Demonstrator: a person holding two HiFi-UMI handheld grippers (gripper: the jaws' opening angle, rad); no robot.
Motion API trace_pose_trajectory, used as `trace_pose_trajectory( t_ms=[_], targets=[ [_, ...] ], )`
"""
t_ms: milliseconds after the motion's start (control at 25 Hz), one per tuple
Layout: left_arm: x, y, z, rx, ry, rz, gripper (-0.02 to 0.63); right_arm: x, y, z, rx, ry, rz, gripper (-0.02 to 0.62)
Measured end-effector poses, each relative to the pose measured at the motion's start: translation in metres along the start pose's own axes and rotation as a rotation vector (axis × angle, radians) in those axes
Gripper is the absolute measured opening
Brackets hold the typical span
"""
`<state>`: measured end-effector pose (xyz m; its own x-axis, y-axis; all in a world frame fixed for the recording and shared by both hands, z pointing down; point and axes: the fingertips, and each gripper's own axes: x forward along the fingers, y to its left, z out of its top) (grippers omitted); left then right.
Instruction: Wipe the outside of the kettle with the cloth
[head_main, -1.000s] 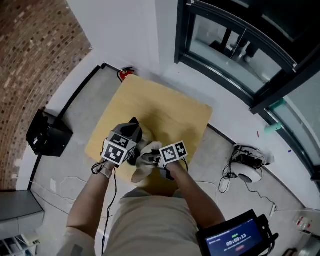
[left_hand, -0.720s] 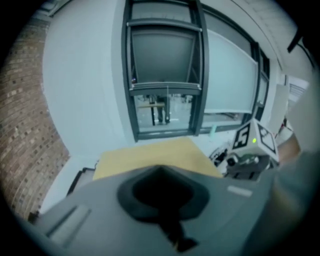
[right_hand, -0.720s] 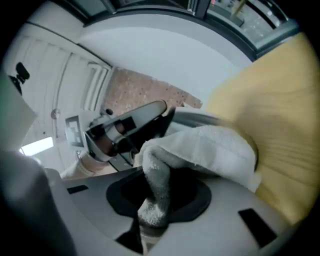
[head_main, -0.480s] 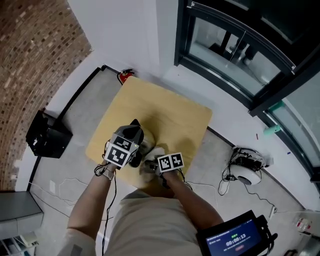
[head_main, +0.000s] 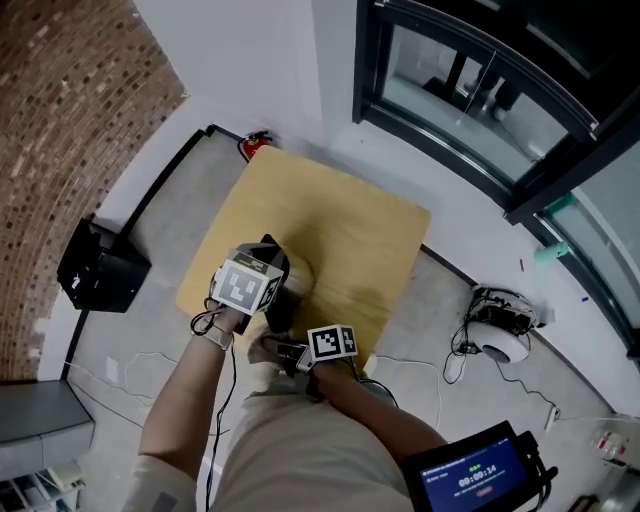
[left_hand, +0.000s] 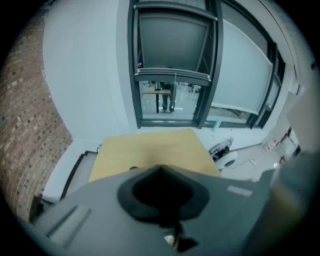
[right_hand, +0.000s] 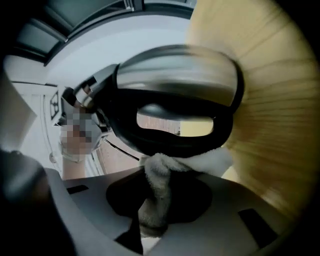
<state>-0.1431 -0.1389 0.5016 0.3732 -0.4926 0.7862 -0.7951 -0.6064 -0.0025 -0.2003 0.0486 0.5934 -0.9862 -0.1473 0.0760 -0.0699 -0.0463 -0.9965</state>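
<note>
The desk is a pale yellow wooden board, and it stands on a grey floor in the corner between a brick wall and dark-framed windows. The kettle stands near the edge of the desk that is closest to the person, toward the left corner. Its body is of brushed steel with a rounded shape and it reflects the light. Its handle is black and makes a thick closed loop, through which the brick wall and the desk can be seen.

In the head view the left gripper is directly over the kettle. In its own view the jaws stand together and nothing shows between them. If it touches the kettle, I cannot tell.

The right gripper is at the near edge of the desk, just beside the kettle. Its jaws are clamped on the cloth, a white fluffy towel. The cloth is bunched into a fold and its upper part presses against the underside of the black handle.
</note>
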Motion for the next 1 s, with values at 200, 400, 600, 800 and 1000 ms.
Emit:
trace_pose_trajectory(
  t_ms=[200, 400, 600, 800, 1000],
  targets=[
    [-0.018, 0.0, -0.01, -0.201, -0.013, -0.08, -0.008, -0.082, 0.0, 0.036, 0.008, -0.237, -0.001, 0.101],
    [-0.031, -0.025, -0.034, 0.017, 0.103, -0.173, -0.006, -0.136, -0.016, 0.139, -0.054, -0.472, -0.021, 0.101],
    [-0.025, -0.042, -0.028, 0.107, -0.008, -0.147, -0.012, -0.165, 0.017, 0.187, -0.153, -0.573, -0.002, 0.101],
    [-0.028, -0.036, -0.024, -0.113, -0.17, -0.095, -0.012, -0.133, 0.074, 0.147, -0.317, -0.671, 0.069, 0.101],
    [-0.032, -0.038, -0.025, -0.244, -0.263, -0.089, -0.012, -0.151, -0.072, 0.125, -0.118, -0.573, -0.383, 0.101]
  ],
)
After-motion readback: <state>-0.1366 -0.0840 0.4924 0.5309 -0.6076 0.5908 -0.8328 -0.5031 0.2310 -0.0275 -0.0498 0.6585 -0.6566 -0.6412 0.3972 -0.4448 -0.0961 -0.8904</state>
